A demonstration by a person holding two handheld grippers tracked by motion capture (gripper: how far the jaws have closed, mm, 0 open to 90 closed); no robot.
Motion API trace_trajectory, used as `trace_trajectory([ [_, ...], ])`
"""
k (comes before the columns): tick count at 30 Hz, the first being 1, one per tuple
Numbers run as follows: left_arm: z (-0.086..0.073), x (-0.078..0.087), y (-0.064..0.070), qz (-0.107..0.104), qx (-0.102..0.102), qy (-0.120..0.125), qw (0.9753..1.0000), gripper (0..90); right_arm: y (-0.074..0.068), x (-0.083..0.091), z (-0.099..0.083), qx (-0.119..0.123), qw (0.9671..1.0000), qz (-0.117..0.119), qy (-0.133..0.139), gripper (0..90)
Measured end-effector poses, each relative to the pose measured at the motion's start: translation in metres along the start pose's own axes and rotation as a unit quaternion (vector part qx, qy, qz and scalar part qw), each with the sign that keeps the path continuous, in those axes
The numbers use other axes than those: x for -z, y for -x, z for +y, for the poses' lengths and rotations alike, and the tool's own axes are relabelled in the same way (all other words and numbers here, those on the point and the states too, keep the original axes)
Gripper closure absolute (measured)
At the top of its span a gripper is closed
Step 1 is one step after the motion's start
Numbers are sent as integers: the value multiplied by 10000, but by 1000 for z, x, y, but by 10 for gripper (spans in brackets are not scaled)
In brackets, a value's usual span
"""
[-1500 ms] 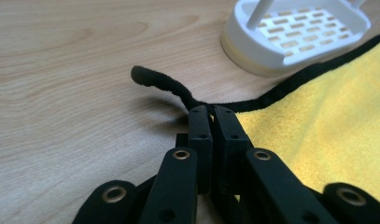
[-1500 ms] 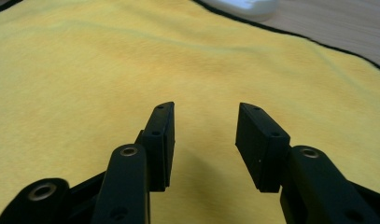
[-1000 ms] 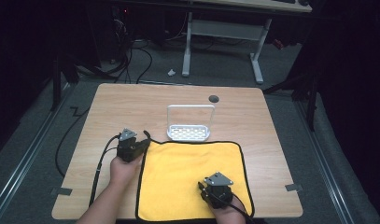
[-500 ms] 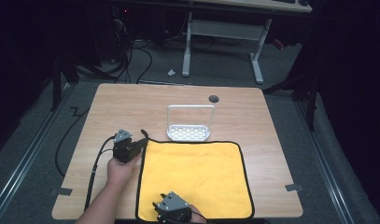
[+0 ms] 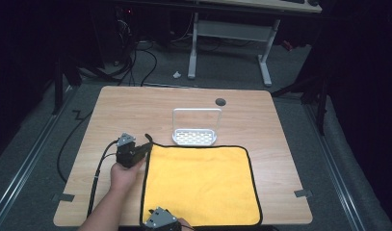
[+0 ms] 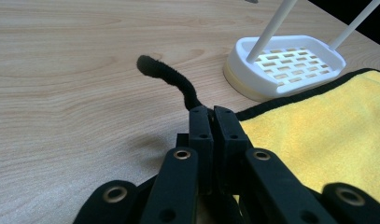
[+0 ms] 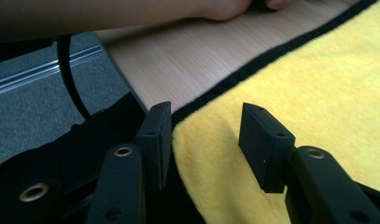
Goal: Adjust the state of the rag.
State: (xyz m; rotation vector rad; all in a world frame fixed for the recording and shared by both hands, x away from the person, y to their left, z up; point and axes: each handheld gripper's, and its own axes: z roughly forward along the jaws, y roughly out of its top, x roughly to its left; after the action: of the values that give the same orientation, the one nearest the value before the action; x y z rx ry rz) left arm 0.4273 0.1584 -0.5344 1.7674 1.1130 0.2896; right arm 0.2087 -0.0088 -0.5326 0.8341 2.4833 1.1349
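Two grippers at one yellow cloth (image 5: 201, 185) | high view: left gripper (image 5: 146, 147) at its far-left corner, right gripper (image 5: 161, 222) at its near-left corner | left gripper view: jaws clamped on cloth's black corner loop (image 6: 171, 79), white rack (image 6: 285, 63) beyond | right gripper view: jaws apart, straddling cloth's edge.

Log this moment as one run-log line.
left gripper: shut on yellow cloth far-left corner | right gripper: open, straddling near-left corner | soap dish: behind cloth

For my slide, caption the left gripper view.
Hand-held gripper shut on yellow cloth's black-edged corner, white rack beyond.
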Motion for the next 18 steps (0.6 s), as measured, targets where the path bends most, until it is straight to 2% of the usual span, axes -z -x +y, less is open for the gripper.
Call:
trace_trajectory([
  [4,0,0,0,2,-5,2,10000,867,-3,-4,0,51,10000,9,-46,539],
  [9,0,0,-1,-24,39,3,10000,867,-3,-3,0,75,9999,104,-39,636],
  [16,0,0,-1,-12,43,-18,10000,867,-1,-1,-2,114,9999,3,-36,784],
  [18,0,-1,-1,-13,50,-20,10000,867,-2,-1,-2,189,9998,-5,-18,870],
])
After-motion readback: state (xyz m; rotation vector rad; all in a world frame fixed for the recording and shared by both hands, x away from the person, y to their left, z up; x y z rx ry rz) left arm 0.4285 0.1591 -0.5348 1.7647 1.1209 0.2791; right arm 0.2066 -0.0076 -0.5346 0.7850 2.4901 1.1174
